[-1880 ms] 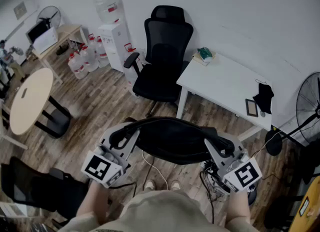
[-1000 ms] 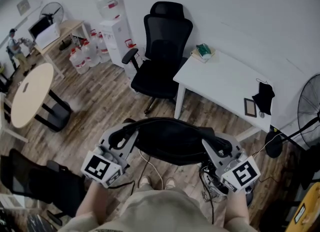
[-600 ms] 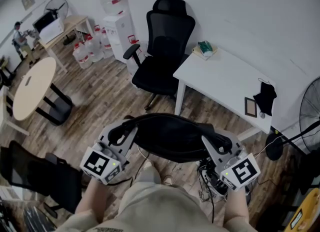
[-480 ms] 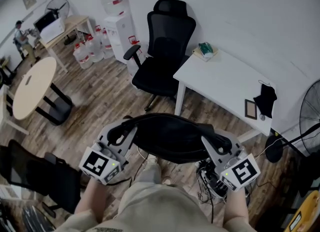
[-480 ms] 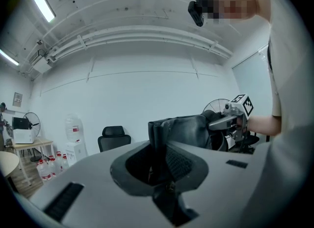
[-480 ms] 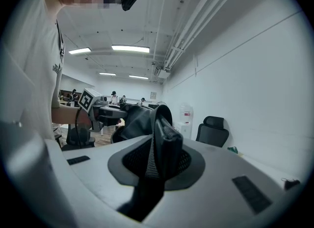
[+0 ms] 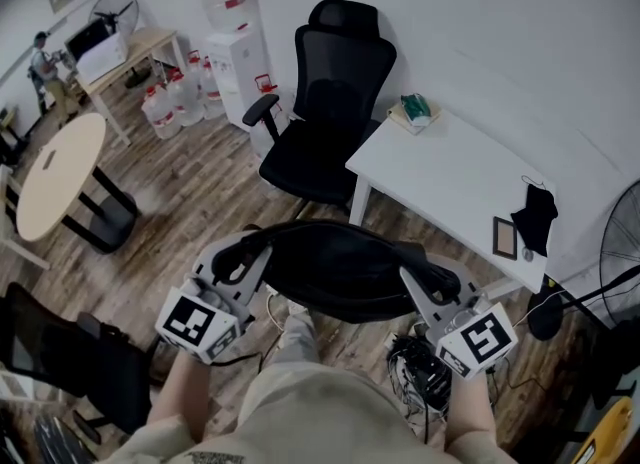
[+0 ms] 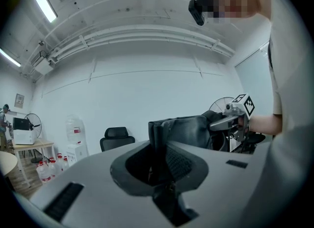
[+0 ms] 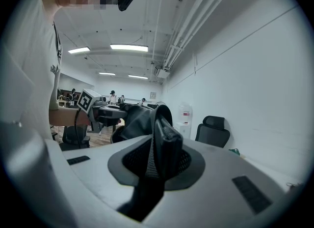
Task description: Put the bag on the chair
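Observation:
A black bag (image 7: 335, 270) hangs in the air between my two grippers, above the wooden floor. My left gripper (image 7: 238, 260) is shut on the bag's left end (image 8: 159, 143). My right gripper (image 7: 430, 282) is shut on its right end (image 9: 164, 141). The black office chair (image 7: 325, 117) stands ahead against the white wall, its seat empty; the chair (image 8: 117, 138) shows small in the left gripper view and the chair (image 9: 213, 129) in the right gripper view.
A white desk (image 7: 450, 187) with a green item, a phone and a black cloth stands right of the chair. A water dispenser (image 7: 235, 57) and bottles are at its left. A round table (image 7: 55, 177) is far left. Cables (image 7: 415, 367) lie by the person's feet.
The view has shifted slightly as the person steps forward; the chair and desk sit a little lower and nearer. Both grippers keep their hold on the bag.

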The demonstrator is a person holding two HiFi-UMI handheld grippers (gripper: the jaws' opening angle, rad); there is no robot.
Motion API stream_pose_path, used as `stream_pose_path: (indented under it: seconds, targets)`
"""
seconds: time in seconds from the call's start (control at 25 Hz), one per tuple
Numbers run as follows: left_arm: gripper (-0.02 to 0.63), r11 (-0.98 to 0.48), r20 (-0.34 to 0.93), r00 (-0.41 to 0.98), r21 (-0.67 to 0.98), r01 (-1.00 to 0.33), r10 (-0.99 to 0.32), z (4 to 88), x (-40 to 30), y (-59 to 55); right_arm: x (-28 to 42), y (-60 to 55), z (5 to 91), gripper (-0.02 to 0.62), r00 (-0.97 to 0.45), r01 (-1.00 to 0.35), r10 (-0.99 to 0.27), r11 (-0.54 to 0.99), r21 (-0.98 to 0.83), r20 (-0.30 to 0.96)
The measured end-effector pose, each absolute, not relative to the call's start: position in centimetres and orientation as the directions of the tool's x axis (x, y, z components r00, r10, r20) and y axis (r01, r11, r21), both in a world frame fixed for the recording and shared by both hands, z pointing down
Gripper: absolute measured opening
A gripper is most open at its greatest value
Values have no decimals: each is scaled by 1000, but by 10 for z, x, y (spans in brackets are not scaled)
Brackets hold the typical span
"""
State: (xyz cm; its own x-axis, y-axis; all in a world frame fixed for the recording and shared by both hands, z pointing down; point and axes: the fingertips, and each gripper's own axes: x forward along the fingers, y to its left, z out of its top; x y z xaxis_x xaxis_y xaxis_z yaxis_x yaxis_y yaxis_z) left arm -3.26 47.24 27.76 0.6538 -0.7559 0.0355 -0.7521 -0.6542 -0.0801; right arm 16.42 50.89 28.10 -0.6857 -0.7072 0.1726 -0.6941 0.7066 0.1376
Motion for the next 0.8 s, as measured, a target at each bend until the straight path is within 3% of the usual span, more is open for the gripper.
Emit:
stream_pose_path:
  seconds: [0.8]
  targets:
    - [67, -665, 100, 660, -43, -745, -745, 280, -110, 193, 87, 227, 282, 72, -681, -697, -698, 711, 93, 221]
